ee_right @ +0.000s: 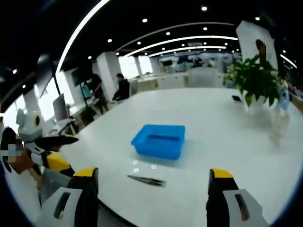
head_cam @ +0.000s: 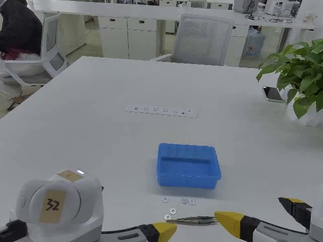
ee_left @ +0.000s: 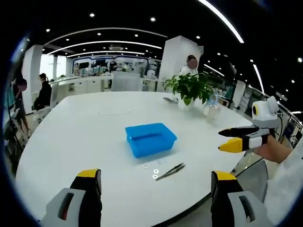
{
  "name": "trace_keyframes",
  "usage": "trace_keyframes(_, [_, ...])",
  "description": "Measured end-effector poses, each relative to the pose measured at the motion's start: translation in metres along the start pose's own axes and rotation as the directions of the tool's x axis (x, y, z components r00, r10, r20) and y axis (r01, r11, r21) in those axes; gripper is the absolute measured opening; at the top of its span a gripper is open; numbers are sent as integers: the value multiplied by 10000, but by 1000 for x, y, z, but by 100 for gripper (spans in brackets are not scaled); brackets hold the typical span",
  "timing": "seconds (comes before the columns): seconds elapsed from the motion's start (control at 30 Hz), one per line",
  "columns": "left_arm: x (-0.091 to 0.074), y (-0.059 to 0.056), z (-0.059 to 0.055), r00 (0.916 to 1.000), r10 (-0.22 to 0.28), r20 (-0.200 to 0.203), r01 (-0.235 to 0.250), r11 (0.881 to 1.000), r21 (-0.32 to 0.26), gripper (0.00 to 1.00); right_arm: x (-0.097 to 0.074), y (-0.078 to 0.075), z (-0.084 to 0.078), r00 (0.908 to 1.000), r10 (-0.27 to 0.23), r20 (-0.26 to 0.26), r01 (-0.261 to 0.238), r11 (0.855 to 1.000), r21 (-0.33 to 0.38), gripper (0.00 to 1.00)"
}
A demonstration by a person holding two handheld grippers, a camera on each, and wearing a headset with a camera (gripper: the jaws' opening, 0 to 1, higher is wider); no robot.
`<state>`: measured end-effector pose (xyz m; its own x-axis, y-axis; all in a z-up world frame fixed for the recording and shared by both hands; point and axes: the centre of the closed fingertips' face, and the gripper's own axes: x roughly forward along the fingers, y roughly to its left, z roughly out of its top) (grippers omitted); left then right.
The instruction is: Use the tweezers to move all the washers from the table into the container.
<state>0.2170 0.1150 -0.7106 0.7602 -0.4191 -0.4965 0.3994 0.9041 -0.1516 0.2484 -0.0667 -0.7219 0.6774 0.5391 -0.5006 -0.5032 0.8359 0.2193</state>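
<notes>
The one thing I can read is the handwritten number "32" on a tan sticker (head_cam: 52,205), stuck to the round white housing of my left gripper (ee_left: 155,174), at the lower left of the head view. A smaller tan label (head_cam: 70,175) above it is too small to read.

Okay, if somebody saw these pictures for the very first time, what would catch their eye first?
Most likely the bright blue container, sitting near the middle of the pale table. Just in front of it, on the near side, lie a few small washers and the tweezers. A leafy green plant stands out on the right.
</notes>
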Motion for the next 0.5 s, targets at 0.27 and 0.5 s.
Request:
trace_keyframes(0.27, [2,-3,-2,9999,-57,-155,60,9998,184,96,0,0,0,10000,68,2,-68,9999,-81,94])
trace_keyframes(0.5, [0,-2,-1,9999,-20,-116,22,9999,167,96,0,2,-1,10000,45,-53,-46,9999,-92,94])
